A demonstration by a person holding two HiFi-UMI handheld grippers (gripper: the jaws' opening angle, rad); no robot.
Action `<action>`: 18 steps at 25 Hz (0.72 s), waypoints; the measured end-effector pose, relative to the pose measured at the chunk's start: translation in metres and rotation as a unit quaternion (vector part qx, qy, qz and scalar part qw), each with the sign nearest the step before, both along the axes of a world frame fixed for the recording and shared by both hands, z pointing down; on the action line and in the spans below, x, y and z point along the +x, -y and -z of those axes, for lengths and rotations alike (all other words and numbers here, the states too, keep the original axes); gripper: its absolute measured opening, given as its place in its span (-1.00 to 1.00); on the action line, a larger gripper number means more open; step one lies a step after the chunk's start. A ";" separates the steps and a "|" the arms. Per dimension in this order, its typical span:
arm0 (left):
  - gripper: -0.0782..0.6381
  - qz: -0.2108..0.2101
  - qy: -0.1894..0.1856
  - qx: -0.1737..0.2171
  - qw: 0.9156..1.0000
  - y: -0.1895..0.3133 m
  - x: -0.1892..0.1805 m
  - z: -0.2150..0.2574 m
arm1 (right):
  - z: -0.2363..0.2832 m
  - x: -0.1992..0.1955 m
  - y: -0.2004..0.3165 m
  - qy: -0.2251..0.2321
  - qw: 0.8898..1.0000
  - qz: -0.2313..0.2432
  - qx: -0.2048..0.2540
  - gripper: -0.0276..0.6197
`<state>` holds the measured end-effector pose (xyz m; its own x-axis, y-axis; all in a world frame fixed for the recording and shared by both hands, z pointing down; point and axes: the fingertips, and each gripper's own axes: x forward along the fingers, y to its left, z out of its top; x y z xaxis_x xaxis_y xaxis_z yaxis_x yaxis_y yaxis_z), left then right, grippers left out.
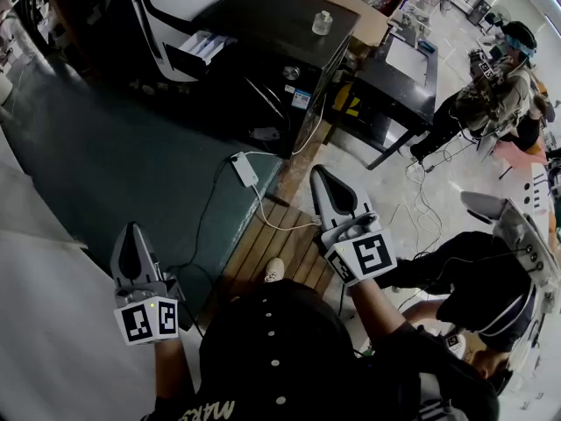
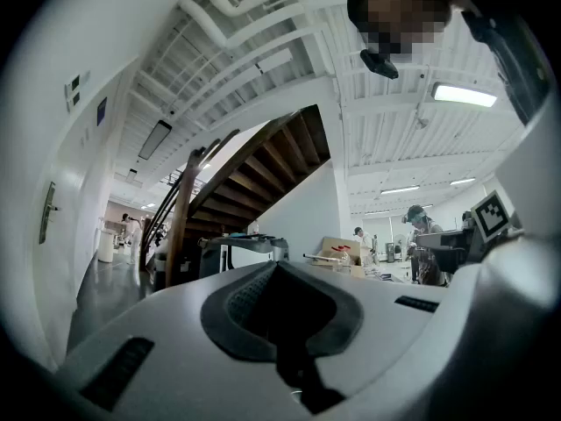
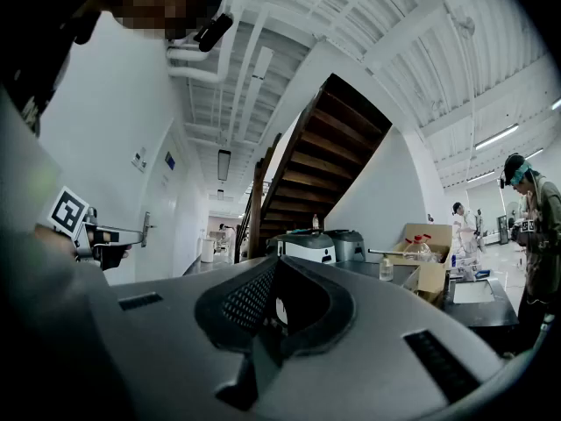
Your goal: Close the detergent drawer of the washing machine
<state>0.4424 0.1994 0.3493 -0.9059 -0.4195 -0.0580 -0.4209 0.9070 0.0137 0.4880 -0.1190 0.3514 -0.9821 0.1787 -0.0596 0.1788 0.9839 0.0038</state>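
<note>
Task not begun: detergent drawer [image 1: 203, 46] juts open from washing machine [image 1: 263, 24], upper ctr; my left gripper [image 1: 131, 239] & right gripper [image 1: 323, 181] closed, empty, well apart from it.

I'm looking into a big open lab hall: a dark wooden staircase [image 3: 337, 147] is climbing under a white ribbed ceiling [image 3: 386, 24] at centre, loose white cables [image 1: 419, 207] are trailing over the pale floor [image 1: 386, 182], and another person in a head rig [image 1: 501, 84] is working at upper right.
</note>
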 end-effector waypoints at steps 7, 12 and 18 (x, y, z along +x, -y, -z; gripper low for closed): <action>-0.77 0.002 -0.004 0.005 1.000 0.001 -0.004 -0.005 | -0.005 -0.004 -0.001 -0.004 1.000 -0.001 0.002 -0.82; -0.77 0.003 -0.009 0.002 1.000 0.004 -0.006 -0.009 | -0.010 -0.004 0.001 0.004 1.000 0.001 -0.021 -0.82; -0.77 0.015 -0.008 -0.002 1.000 0.004 -0.014 -0.009 | -0.020 -0.019 -0.001 -0.005 1.000 0.024 -0.007 -0.57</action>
<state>0.4285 0.1951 0.3584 -0.9190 -0.3920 -0.0414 -0.3929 0.9194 0.0173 0.4686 -0.1176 0.3712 -0.9728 0.2254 -0.0535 0.2264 0.9740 -0.0119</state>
